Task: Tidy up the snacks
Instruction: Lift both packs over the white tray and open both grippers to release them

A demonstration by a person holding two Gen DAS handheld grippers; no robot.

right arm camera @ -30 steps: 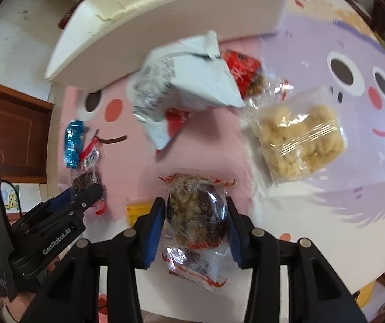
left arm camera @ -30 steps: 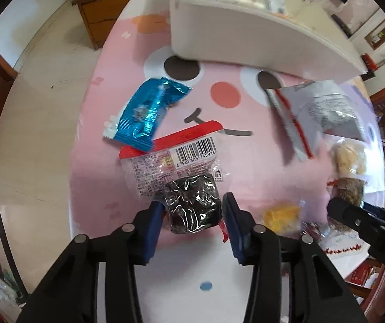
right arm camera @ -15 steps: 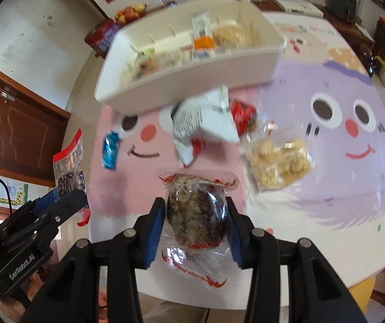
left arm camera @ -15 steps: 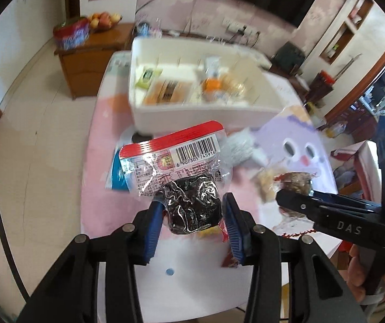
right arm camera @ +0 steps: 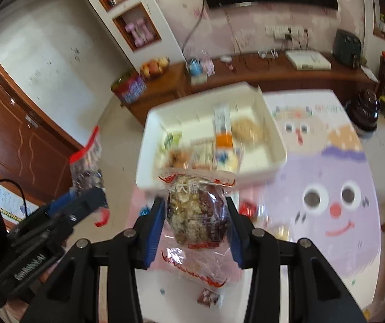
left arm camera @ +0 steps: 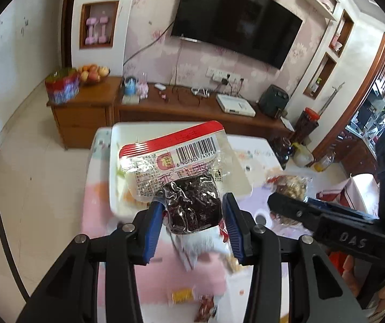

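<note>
My left gripper (left arm camera: 193, 215) is shut on a clear packet with a red top and dark dried fruit (left arm camera: 192, 204), held high above the table. My right gripper (right arm camera: 196, 215) is shut on a clear packet of nut-and-date snack (right arm camera: 196, 215), also lifted. The white divided snack box (right arm camera: 276, 137) stands on the table beyond both grippers and holds several snacks. In the left wrist view the box (left arm camera: 114, 188) is mostly hidden behind the packet. The right gripper shows at the right of the left wrist view (left arm camera: 281, 204), the left gripper at the left of the right wrist view (right arm camera: 84, 202).
The table wears a pink and purple cartoon-face cover (right arm camera: 327, 204). Small loose snacks lie on it near the front edge (left arm camera: 181, 294) (right arm camera: 207, 297). A wooden sideboard (left arm camera: 165, 107) with a fruit bowl and a TV stand behind the table.
Both grippers have risen and tilted up with their packets, from close to the table to high above it. The box interior has come into view.
</note>
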